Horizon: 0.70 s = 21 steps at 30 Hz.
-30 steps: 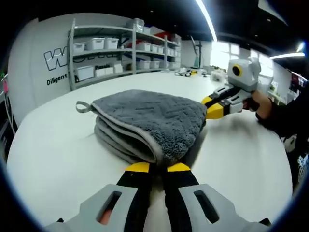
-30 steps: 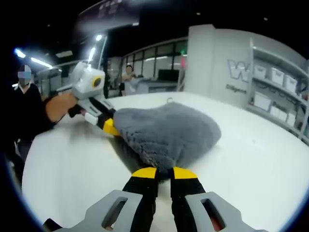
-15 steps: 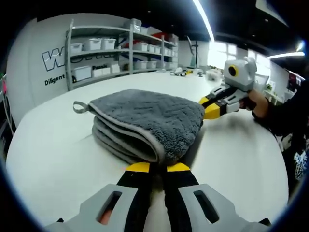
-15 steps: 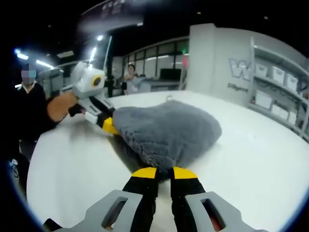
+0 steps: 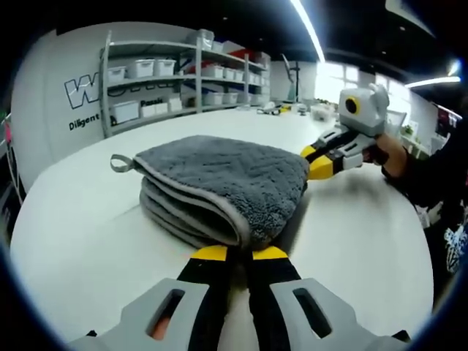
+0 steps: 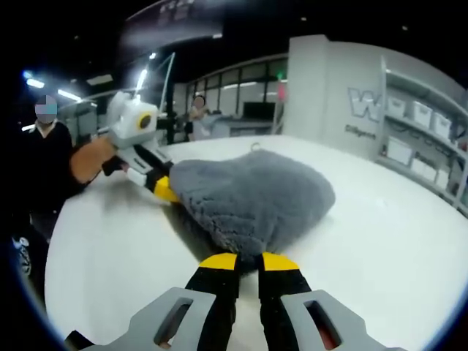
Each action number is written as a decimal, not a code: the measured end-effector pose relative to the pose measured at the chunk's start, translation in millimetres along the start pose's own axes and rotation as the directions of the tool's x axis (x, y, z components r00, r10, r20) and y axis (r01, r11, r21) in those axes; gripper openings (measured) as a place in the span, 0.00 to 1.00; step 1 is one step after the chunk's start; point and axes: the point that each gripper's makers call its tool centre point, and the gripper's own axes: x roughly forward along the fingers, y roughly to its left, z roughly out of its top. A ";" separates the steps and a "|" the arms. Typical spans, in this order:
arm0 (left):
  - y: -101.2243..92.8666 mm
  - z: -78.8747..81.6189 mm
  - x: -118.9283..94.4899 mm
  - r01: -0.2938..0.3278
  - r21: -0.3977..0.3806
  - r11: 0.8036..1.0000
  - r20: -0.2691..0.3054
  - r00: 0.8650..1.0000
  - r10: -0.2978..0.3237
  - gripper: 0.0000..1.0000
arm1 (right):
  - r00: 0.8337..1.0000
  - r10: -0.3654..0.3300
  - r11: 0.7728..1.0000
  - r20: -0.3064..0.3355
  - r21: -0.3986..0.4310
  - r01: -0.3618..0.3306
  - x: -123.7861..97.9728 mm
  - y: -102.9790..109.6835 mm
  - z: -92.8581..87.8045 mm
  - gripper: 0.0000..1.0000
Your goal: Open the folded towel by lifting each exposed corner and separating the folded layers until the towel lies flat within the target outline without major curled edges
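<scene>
- Grey terry towel (image 5: pixel 219 183) sits folded in thick stacked layers at the middle of the white counter (image 5: pixel 80 234), its hanging loop (image 5: pixel 121 163) poking out at the far left corner in the left gripper view.
- Your left claw (image 5: pixel 240 253) is clenched on the near corner of the towel, yellow tips pressed into the bound edge of the top layer.
- Your right claw (image 6: pixel 248 261) is likewise clamped on a corner, the pile bulging just beyond its yellow tips in the right gripper view.
- Each claw shows in the other's view, gripping the towel's side: the right one at the towel's right edge, the left one at its left edge, each with a hand (image 5: pixel 389 155) behind it.
- Shelving (image 5: pixel 183 73) with white bins lines the far wall.
- A person in dark clothing (image 6: pixel 40 175) stands at the left of the right gripper view.
</scene>
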 end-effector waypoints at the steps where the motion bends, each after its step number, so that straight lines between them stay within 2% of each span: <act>1: -1.4 -0.6 -0.8 -0.001 0.002 1.000 -0.002 1.000 0.001 0.06 | 1.000 0.000 1.000 -0.001 0.001 0.000 -0.9 1.2 -0.5 0.04; 6: -1.5 -0.9 -1.7 -0.010 0.018 1.000 -0.012 1.000 0.010 0.06 | 1.000 -0.015 0.999 -0.011 -0.029 0.015 -6.0 9.2 -2.9 0.04; 13: -10.8 -4.2 -7.1 -0.022 0.050 0.999 -0.027 0.999 0.023 0.06 | 0.999 -0.037 0.998 -0.018 -0.056 0.036 -11.6 17.0 -6.9 0.04; 21: -20.4 -8.3 -13.6 -0.018 0.041 0.999 -0.025 0.999 0.019 0.06 | 0.999 -0.048 0.997 -0.018 -0.068 0.047 -20.5 23.4 -10.2 0.04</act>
